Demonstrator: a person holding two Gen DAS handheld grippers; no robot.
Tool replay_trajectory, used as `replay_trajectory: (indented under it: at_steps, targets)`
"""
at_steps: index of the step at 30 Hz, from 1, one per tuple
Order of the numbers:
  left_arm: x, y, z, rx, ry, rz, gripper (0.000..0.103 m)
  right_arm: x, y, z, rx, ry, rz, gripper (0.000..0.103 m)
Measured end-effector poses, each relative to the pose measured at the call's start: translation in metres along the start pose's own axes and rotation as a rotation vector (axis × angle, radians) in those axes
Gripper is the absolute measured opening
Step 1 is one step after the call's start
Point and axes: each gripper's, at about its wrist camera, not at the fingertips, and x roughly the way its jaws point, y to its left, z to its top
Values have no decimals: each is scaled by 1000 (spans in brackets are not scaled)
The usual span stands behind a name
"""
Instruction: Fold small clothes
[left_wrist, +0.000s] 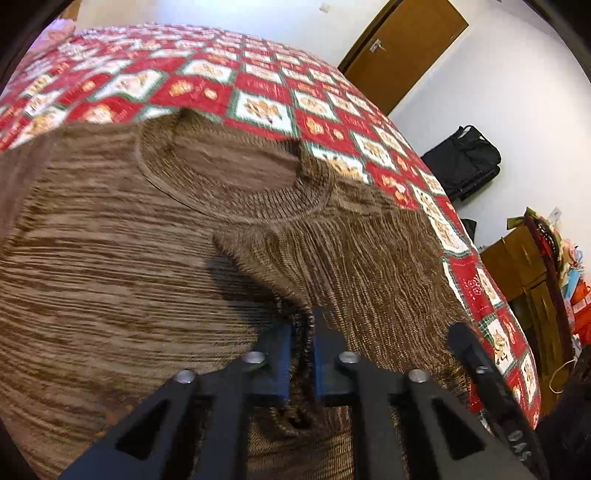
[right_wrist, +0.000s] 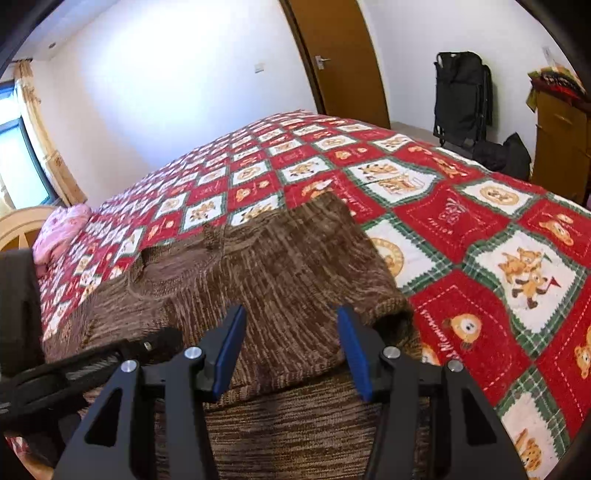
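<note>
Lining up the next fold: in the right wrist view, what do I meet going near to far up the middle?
right gripper → brown knitted sweater → red patchwork bedspread → white wall

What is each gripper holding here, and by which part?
The left gripper is shut on a pinched-up ridge of the brown knitted sweater, below its neckline. The right gripper is open above the folded sleeve, holding nothing.
</note>
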Motion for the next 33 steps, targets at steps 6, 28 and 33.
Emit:
replay_trajectory:
  at_steps: [6, 28, 33]
  targets:
    - [-12, -4, 4, 40, -42, 23, 6, -6, -8, 2, 33, -33, -24, 56]
    - [-58, 85, 35, 61, -132, 367, 6, -13, -23, 18, 86, 65, -76, 56]
    - [-46, 88, 27, 60, -107, 375, 6, -11, -14, 21, 21, 67, -97, 52]
